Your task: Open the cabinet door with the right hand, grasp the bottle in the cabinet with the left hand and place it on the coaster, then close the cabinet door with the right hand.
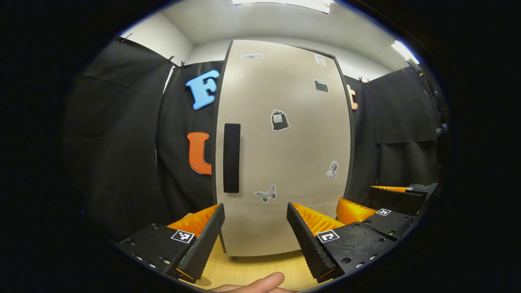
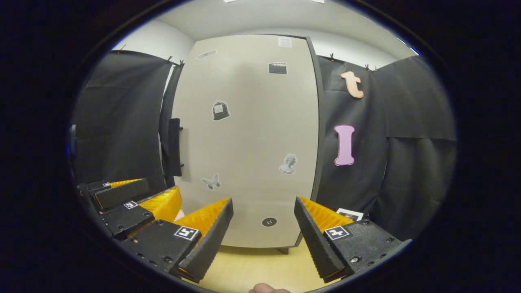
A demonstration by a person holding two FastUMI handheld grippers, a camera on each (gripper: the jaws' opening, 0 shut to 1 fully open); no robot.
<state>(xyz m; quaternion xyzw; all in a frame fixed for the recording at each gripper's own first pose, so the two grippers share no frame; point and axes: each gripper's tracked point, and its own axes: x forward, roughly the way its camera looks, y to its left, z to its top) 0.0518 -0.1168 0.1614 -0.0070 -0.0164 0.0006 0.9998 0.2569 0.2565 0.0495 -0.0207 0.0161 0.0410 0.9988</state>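
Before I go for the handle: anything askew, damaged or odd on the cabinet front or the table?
Nothing stands out. The cabinet door is shut and sits straight, its handle upright on its left edge. The stickers lie flat. The wooden table shows no spill. Left gripper and right gripper are open, short of the door.

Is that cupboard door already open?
No, the cabinet door sits flat and shut, its handle untouched, with both grippers held back.
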